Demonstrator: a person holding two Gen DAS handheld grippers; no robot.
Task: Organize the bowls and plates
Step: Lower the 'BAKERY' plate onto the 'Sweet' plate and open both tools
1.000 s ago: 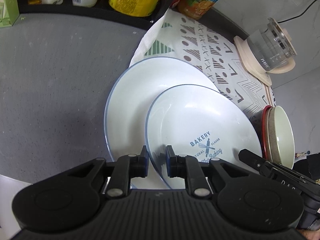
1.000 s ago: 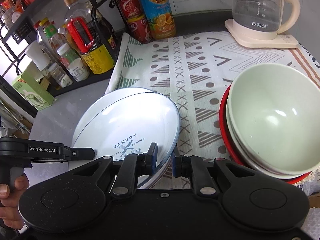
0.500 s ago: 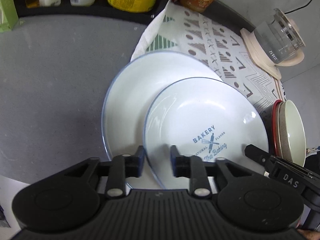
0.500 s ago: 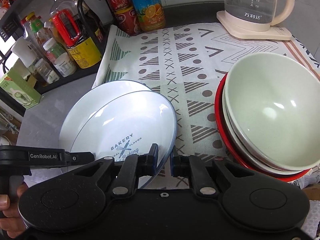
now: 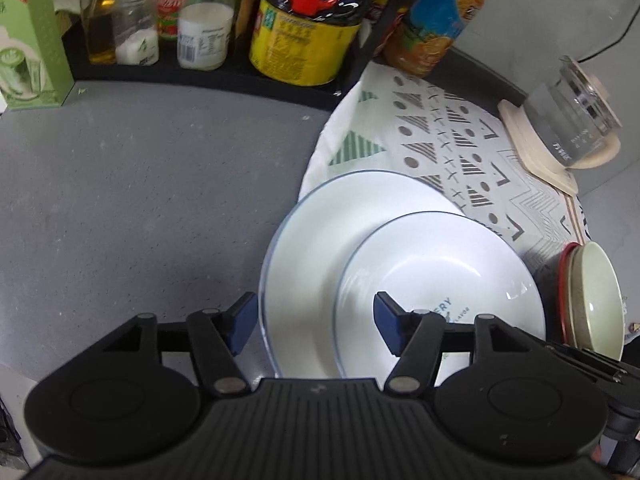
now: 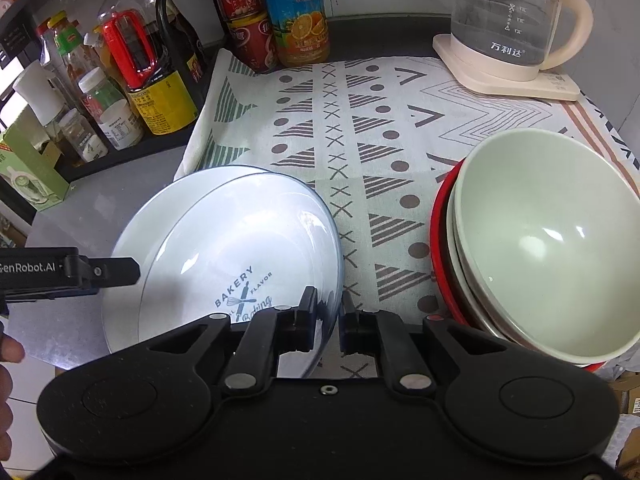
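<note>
1. On the grey desk [image 5: 140, 200], at the edge of the patterned cloth [image 6: 400, 128], two white plates lie stacked off-centre: the smaller "Bakery" plate [image 6: 248, 252] sits on the larger plate [image 5: 320, 232], shifted toward the bowls.
2. Right tool [image 6: 326, 320]: clenched on the near right rim of the Bakery plate, rim pinched between the pads.
3. Left tool [image 5: 316, 322]: jaws opening, spread across the near rims of both plates; pads press on nothing.
4. Stacked bowls [image 6: 540, 240], pale green over red, stand on the cloth to the right, apart from the plates.
5. Key relation: the Bakery plate lies forward and left of the right tool, so only that hand controls it. Judgement: centring it on the larger plate falls to the right hand.
</note>
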